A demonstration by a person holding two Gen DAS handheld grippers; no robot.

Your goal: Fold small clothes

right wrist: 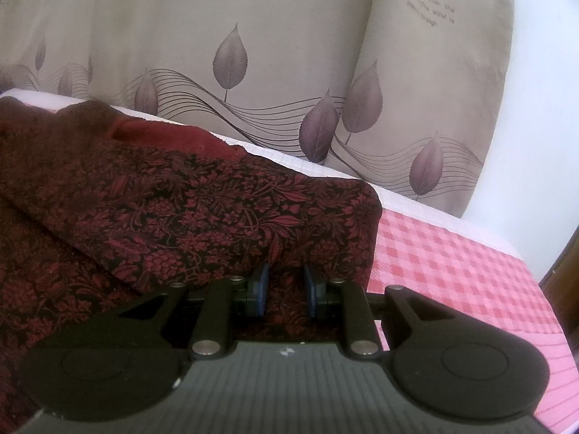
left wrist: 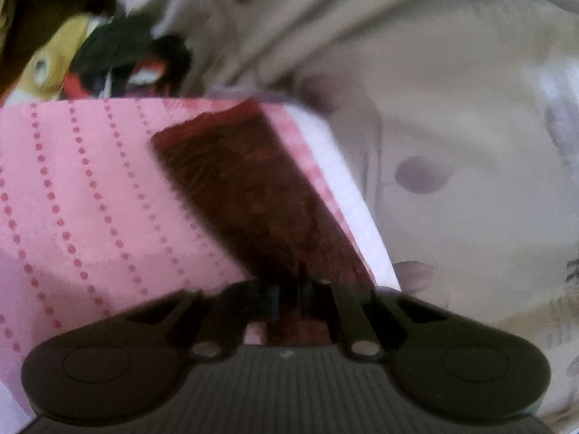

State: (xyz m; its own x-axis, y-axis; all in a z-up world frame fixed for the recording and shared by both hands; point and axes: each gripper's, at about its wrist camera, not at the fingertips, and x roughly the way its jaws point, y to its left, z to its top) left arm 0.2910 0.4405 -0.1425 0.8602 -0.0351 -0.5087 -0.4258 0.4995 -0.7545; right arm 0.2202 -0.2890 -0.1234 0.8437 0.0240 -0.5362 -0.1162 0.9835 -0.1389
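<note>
A dark red garment with a black floral print point(right wrist: 202, 209) lies spread over the left half of the right wrist view, on a pink checked cloth point(right wrist: 452, 264). My right gripper point(right wrist: 286, 289) is at the garment's near edge, its blue pads point(right wrist: 261, 289) pressed on a fold of it. The left wrist view is blurred. There the same dark red garment point(left wrist: 246, 188) runs as a narrow band over a pink dotted cloth point(left wrist: 72, 199) down into my left gripper point(left wrist: 286, 289), whose fingers are shut on the fabric.
A beige sheet printed with purple leaves point(right wrist: 253, 54) rises behind the white mattress edge point(right wrist: 416, 199) and fills the right side point(left wrist: 452, 144) of the left view. A heap of black, red and yellow items point(left wrist: 119, 61) sits at the far left.
</note>
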